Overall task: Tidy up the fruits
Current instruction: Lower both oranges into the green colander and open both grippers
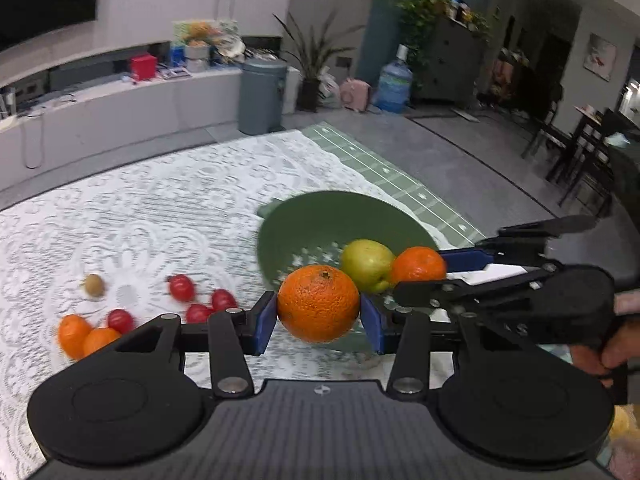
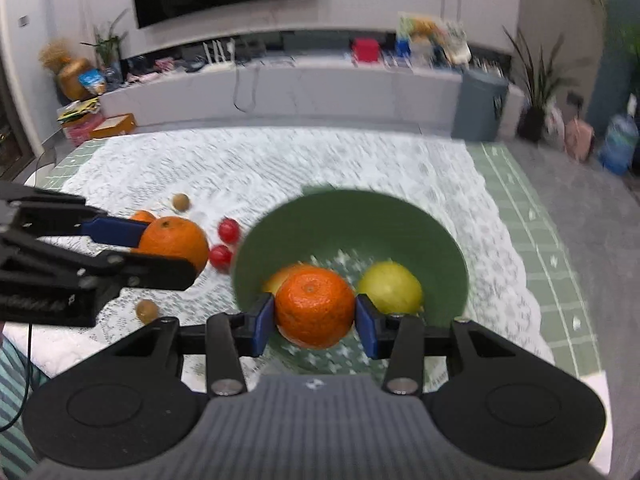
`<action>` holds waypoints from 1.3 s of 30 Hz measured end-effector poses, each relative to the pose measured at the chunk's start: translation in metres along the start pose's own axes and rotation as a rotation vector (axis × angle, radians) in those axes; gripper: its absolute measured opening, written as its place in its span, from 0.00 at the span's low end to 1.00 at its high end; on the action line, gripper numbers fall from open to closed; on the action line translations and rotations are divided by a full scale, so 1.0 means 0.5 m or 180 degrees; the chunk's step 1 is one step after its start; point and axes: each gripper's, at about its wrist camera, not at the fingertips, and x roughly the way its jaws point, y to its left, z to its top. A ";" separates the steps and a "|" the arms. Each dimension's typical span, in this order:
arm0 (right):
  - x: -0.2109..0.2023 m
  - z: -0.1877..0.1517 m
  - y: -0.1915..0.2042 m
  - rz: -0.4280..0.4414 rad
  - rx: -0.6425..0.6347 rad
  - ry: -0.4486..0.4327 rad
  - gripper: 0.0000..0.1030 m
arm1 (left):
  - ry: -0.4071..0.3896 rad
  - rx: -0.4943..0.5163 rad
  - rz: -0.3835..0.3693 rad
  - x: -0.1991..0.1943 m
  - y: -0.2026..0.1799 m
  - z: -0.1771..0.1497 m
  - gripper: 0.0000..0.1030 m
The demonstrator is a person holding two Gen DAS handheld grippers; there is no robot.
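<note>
Fruits, sorting in progress, all places given relative to the green bowl (image 2: 440, 240). Nearest item: one orange (image 2: 315, 307) pinched between the blue pads of the right hand-held gripper (image 2: 316, 322), held over the bowl's near rim, just above the perforated floor. Second item: a larger orange (image 1: 319, 303) pinched likewise by the left hand-held gripper (image 1: 319, 320), carried at the bowl's left side; the right wrist view places it outside the rim, above the desk (image 2: 280, 160). Already inside the bowl: a yellow-green fruit (image 2: 390, 288) toward the right wall, and a further orange-yellow fruit partly hidden behind the held one. Loose stock left of the bowl on the lace cloth: red cherry tomatoes (image 1: 182, 287) close to the rim, two small oranges (image 1: 74, 336) farther off, and small brown round fruits (image 1: 94, 285) farthest, one more nearer the front edge. Handling note, as judgement: the step in hand appears to be depositing both oranges. Lower the right one into the free floor left of the yellow-green fruit before spreading the pads, so it does not drop and bounce; bring the left one fully over the rim first, and keep the two tools from crossing. Motion blur suggests speed; a slower release would suit.
</note>
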 end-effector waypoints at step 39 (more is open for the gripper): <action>0.190 0.051 -0.059 0.0268 -0.0388 0.1443 0.40 | 0.1009 0.0356 -0.0313 0.187 -0.010 0.048 0.50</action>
